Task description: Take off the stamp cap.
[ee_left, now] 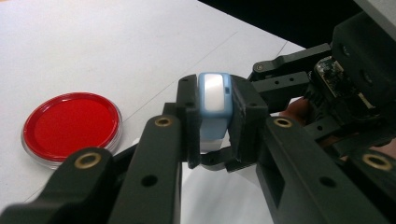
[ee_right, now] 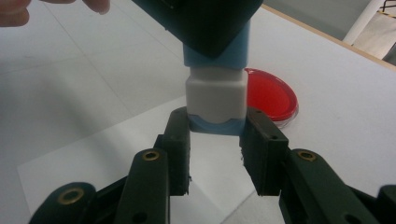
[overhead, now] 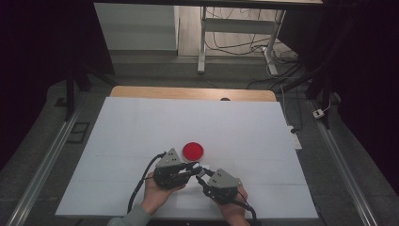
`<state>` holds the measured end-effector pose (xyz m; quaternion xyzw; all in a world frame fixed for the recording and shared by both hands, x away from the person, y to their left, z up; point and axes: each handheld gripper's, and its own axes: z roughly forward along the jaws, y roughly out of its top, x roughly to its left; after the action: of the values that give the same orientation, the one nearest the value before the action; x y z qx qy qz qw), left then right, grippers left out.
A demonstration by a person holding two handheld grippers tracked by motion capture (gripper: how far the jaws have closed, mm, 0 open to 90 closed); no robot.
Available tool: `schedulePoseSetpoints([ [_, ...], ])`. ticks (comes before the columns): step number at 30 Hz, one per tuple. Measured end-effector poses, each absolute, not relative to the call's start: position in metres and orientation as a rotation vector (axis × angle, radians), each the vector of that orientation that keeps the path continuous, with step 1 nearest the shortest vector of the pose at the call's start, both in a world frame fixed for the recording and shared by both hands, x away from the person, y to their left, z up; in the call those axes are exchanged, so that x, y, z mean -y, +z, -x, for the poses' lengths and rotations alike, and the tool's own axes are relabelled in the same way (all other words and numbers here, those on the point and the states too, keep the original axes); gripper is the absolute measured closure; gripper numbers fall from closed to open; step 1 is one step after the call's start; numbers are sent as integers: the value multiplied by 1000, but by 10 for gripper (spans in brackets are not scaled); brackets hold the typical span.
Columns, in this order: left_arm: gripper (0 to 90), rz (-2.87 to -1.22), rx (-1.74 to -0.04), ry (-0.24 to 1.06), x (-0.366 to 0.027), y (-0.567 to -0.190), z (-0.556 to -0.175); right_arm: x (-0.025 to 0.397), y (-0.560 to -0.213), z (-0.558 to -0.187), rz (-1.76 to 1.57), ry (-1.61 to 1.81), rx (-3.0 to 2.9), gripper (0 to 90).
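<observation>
A small light-blue and white block (ee_left: 214,100) is held above the white table sheet (overhead: 141,122) near the front middle. My left gripper (ee_left: 215,128) is shut on its blue upper part. My right gripper (ee_right: 217,140) comes from the opposite side. Its jaws press on both sides of the block's (ee_right: 216,95) blue lower end. In the high view the left gripper (overhead: 194,168) and right gripper (overhead: 201,173) meet tip to tip, each in a hand. A round red disc with a clear rim (overhead: 193,150) lies flat just beyond them.
The white sheet stretches wide to the left, right and far side of the grippers. A wooden table edge (overhead: 188,92) shows at the back. Beyond it are the white legs of a desk (overhead: 202,42) and cables on the floor.
</observation>
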<state>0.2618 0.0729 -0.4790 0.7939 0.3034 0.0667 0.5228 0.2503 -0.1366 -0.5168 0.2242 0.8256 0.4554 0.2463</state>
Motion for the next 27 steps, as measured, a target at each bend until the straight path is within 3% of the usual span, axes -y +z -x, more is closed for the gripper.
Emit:
schedulePoseSetpoints([
  [27, 758, -1859, -731, 184, -73, -480, -258, 136, -517, -246, -641, 1261, -2210, 648],
])
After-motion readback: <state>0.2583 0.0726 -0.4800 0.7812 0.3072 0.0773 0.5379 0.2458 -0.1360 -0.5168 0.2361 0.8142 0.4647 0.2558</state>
